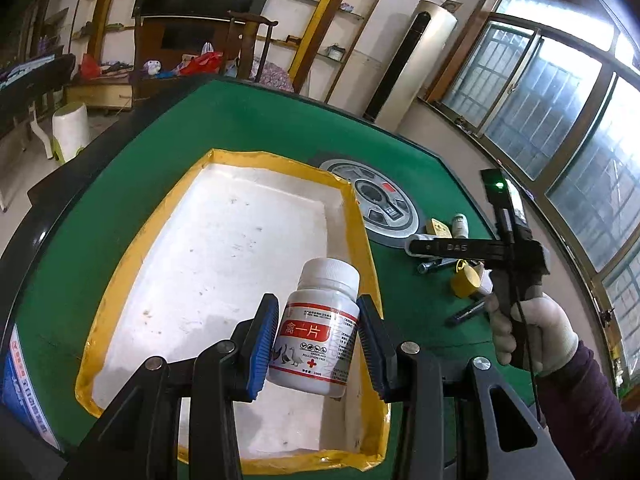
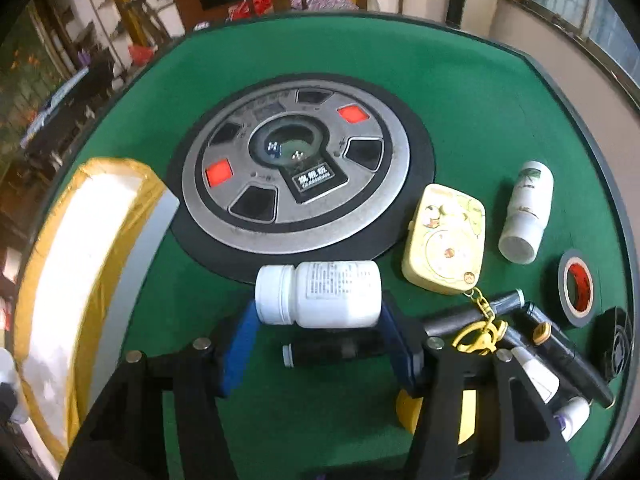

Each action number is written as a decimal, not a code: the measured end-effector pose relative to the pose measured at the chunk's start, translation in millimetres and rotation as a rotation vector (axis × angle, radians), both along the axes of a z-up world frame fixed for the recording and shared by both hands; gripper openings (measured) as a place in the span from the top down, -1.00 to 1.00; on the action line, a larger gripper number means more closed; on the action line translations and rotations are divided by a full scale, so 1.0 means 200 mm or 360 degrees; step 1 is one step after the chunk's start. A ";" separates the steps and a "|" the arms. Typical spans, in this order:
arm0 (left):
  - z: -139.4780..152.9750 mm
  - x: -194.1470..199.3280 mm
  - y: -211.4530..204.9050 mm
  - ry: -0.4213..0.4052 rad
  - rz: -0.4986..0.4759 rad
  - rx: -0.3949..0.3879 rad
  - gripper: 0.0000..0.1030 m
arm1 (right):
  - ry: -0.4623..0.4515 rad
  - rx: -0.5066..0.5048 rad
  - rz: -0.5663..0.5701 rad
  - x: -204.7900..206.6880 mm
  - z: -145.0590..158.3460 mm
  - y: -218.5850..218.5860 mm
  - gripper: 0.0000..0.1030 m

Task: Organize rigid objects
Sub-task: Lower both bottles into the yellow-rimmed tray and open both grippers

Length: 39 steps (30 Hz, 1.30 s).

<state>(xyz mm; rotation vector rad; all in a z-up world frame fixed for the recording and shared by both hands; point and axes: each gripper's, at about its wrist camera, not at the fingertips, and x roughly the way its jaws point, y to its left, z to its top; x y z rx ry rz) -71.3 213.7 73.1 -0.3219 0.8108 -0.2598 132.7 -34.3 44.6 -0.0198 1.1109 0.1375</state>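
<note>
Holding a white pill bottle (image 1: 316, 328) in my left gripper (image 1: 318, 340): its blue pads press on both sides of the red-and-white label, cap up and tilted slightly, jaws partly closed around it. The bottle hangs over the white tray (image 1: 224, 264) with yellow-taped rim, which sits on the green table (image 1: 132, 128). I see nothing in the tray.

In the right wrist view, my right gripper (image 2: 320, 344) points down at a second white bottle (image 2: 320, 294) lying on its side on the felt, cap to the left, at the near edge of the table's round centre console (image 2: 296, 168). The jaws stand half open with this bottle between the fingertips. I cannot tell whether the pads are touching it. A small dark cylinder (image 2: 332, 350) lies just nearer to me, between the fingers.

To the right lie:
- a cream-yellow case (image 2: 446, 240) with a yellow key chain (image 2: 480, 320)
- a white tube-shaped bottle (image 2: 526, 212) on its side
- a roll of black tape (image 2: 578, 288) with a red core
- dark pens or markers (image 2: 560, 352), overlapping
- a yellow round item (image 2: 408, 412), partly hidden behind the gripper

From the left view, a gloved hand (image 1: 528, 332) holds the right gripper's handle above that cluster.
</note>
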 end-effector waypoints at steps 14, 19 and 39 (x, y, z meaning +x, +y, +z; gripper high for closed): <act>-0.10 0.61 0.19 0.0263 0.0062 -0.0158 0.19 | -0.0223 0.0191 0.0422 -0.16 0.30 0.47 -0.12; -0.17 0.75 0.21 0.0308 0.0062 -0.0197 0.19 | -0.0219 0.0128 0.0504 -0.11 0.21 0.63 -0.12; -0.07 0.66 0.30 0.0231 0.0260 -0.0236 -0.36 | -0.0346 0.0123 0.0409 -0.05 0.24 0.57 -0.48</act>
